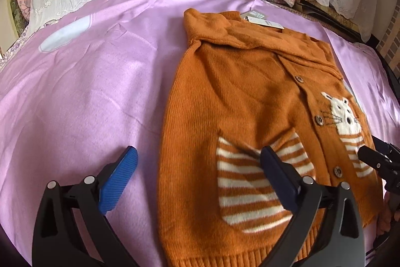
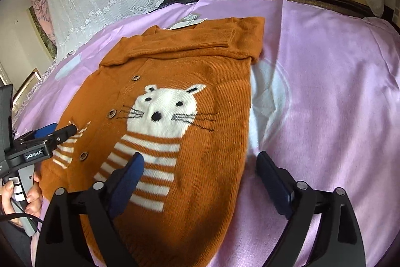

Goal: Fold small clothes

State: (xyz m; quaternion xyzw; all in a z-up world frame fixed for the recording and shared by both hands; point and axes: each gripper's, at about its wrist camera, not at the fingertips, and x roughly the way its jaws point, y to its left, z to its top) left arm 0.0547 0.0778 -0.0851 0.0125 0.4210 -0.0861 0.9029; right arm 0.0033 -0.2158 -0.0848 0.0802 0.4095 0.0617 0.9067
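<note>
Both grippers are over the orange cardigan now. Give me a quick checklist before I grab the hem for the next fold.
1. Left gripper open: ok.
2. Right gripper open: ok.
3. Sleeves folded across the chest: ok.
4. Cardigan lies flat on the pink sheet: ok.
5. Price tag tucked in: not ok, it sticks out at the collar.
6. Hem fully in view: cannot tell, the gripper bodies hide part of it.

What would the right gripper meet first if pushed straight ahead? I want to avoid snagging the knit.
Probably the right side edge of the orange cardigan, where it meets the pink sheet; the open right gripper straddles that edge. Height above the fabric is unclear.
</note>
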